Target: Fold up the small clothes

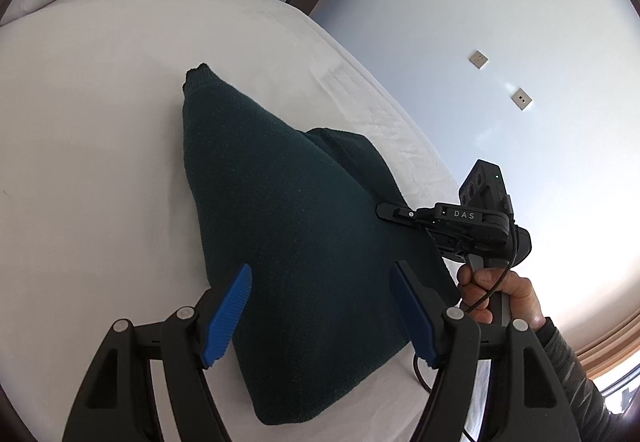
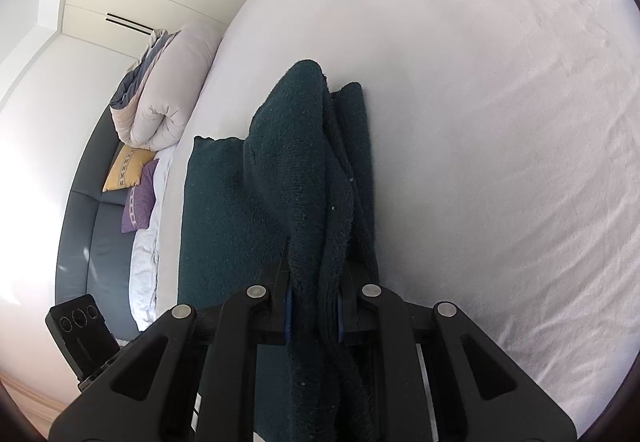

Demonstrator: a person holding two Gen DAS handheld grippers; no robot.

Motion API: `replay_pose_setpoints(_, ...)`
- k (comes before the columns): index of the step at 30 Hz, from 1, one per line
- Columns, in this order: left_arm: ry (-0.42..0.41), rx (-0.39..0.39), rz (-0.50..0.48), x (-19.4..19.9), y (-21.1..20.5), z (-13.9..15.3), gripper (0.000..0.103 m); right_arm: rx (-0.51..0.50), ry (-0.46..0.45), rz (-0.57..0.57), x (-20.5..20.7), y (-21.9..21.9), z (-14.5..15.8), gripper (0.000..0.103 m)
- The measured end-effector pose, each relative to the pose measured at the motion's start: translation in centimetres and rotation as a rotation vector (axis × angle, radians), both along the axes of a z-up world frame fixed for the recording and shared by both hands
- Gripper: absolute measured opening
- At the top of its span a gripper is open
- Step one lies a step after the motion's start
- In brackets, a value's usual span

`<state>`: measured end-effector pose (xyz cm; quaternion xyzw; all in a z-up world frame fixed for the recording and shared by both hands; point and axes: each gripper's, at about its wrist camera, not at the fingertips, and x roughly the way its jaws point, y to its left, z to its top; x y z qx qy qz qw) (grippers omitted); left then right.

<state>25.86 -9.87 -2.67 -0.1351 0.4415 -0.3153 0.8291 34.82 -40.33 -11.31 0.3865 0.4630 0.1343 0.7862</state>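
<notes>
1. Dark green fuzzy knit garment (image 1: 288, 226) lies part-folded, wedge-shaped, on the white-sheeted bed (image 1: 100, 121).
2. Right gripper (image 2: 313, 310) has its jaws clamped on a bunched fold.
3. Left gripper (image 1: 320, 314), with ribbed blue pads (image 1: 226, 316), hovers with jaws apart.

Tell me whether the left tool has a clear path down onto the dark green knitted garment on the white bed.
Probably yes. The left tool hangs open right over the dark green knitted garment, nothing between them. The right tool, shut on a raised fold, is off at its far edge, clear of that path.
</notes>
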Motion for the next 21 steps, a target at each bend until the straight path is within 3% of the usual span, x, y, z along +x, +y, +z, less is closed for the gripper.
replay_pose_setpoints(5, -0.025, 0.046, 0.001, 1.2, -0.7, 0.3, 0.073, 0.057, 0.010, -0.006, -0.9, -1.4, -0.1, 0.016)
replay_pose_setpoints(8, -0.064, 0.063, 0.015, 2.6, -0.9, 1.3, 0.073, -0.105, -0.007, -0.059, -2.9, -1.4, 3.0, 0.031)
replay_pose_setpoints(9, -0.077, 0.070, 0.016, 3.3, -1.2, 1.6, 0.073, -0.167, -0.039, -0.095, -3.8, -1.3, 4.4, 0.044)
replay_pose_setpoints(10, -0.085, 0.081, 0.016, 3.8, -1.6, 1.6, 0.073, -0.189, -0.074, -0.113, -4.7, -1.5, 5.8, 0.046)
replay_pose_setpoints(12, -0.103, 0.125, 0.017, 5.1, -2.7, 1.5, 0.073, -0.180, -0.177, -0.096, -5.5, -0.9, 8.0, 0.046)
replay_pose_setpoints(14, -0.092, 0.159, 0.027, 6.4, -3.6, 0.7, 0.066, -0.183, -0.219, -0.053, -5.2, 0.0, 9.4, 0.046)
replay_pose_setpoints(17, -0.040, 0.210, 0.051, 8.1, -4.6, -1.6, 0.061, -0.203, -0.197, 0.021, -2.8, 2.2, 8.7, 0.046)
replay_pose_setpoints(21, -0.105, 0.342, 0.034, 7.3, -6.9, -2.9, 0.062, -0.241, -0.106, 0.024, -1.1, 2.4, 4.5, 0.037)
